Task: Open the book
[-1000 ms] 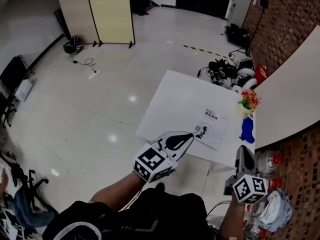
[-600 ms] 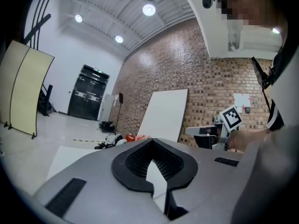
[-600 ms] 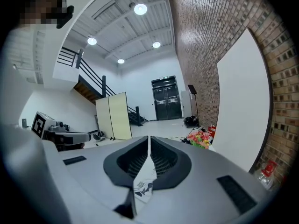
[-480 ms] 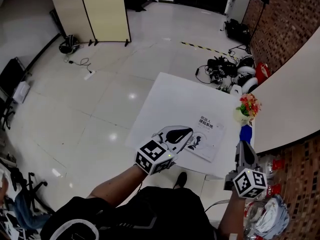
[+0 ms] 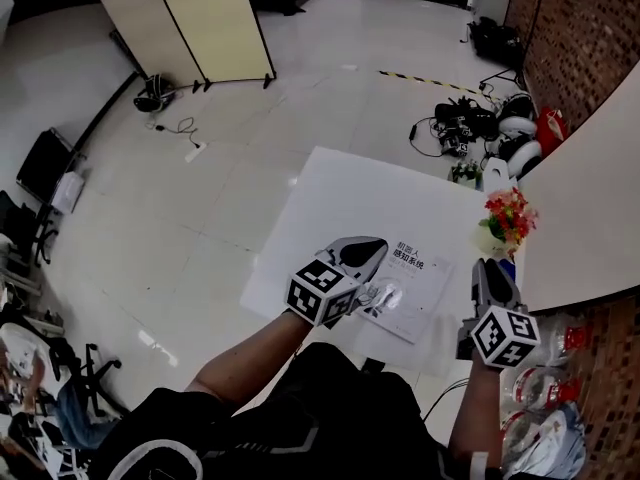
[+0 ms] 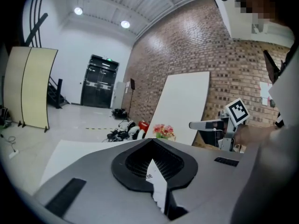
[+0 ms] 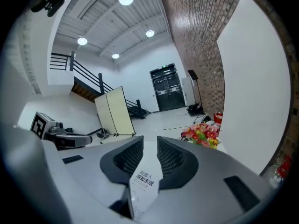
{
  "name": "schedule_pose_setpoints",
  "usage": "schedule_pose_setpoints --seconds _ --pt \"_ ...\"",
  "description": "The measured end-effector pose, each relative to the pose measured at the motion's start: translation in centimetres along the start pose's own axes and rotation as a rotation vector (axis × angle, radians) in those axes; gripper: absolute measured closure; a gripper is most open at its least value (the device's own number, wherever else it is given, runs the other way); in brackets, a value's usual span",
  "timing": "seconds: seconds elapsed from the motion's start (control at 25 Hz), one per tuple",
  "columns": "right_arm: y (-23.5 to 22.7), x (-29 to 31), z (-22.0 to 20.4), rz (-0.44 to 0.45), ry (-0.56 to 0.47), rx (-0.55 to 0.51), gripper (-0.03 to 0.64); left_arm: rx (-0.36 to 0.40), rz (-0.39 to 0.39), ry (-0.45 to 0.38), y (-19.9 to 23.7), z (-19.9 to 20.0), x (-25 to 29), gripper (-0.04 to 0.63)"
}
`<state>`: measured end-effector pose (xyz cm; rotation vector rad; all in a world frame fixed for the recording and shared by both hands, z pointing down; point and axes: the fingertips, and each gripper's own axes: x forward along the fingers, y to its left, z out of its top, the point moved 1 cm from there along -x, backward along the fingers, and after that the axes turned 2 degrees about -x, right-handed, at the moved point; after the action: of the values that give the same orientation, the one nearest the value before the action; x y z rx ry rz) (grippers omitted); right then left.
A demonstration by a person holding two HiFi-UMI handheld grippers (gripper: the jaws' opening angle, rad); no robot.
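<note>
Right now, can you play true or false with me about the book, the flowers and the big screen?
1. The book lies closed on the white table. True.
2. The flowers are all blue. False: they are red, pink and yellow, with green leaves.
3. The left gripper has its jaws spread wide apart. False: its jaws meet at the tips, with nothing gripped between them.
4. A folding screen stands on the floor, far beyond the table. True.
</note>
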<state>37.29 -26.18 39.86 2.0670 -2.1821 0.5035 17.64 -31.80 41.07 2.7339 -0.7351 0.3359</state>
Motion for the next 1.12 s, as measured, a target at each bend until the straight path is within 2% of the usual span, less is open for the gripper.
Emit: schedule_pose_setpoints --seconds 0.16,0.24,0.4,0.52,0.64,0.92,1.12 --pt "-2.2 4.0 -5.4 -0.006 0.131 0.091 0.566 -0.042 0.008 0.071 1.5 -2.1 3.2 0.600" --pt "-2.9 5.6 -8.1 -0.018 0.206 0.128 0.537 -0.051 0.005 0.123 2.4 -3.8 4.2 0.600" --pt "-4.2 8.1 -13.2 -0.086 0.321 0.183 0.535 -0.080 0.012 0.235 5.3 -8.0 6.3 0.600" --pt "-4.6 9.8 -17.2 -0.099 0.421 0.227 0.499 -0.108 0.010 0.320 6.9 -11.6 8.1 0.600" --pt "-5.2 10.7 -20.5 -0.123 0.500 0.287 0.499 -0.145 0.019 0.389 7.9 -14.6 9.3 0.600" --pt "-6.1 11.7 -22.8 -0.175 0.538 0.322 0.499 -0.199 0.018 0.426 9.7 -16.8 9.9 0.600" --pt "-6.3 12.0 -23.8 -0.192 0.565 0.371 0.502 -0.203 -0.013 0.430 9.3 -16.9 10.1 0.600"
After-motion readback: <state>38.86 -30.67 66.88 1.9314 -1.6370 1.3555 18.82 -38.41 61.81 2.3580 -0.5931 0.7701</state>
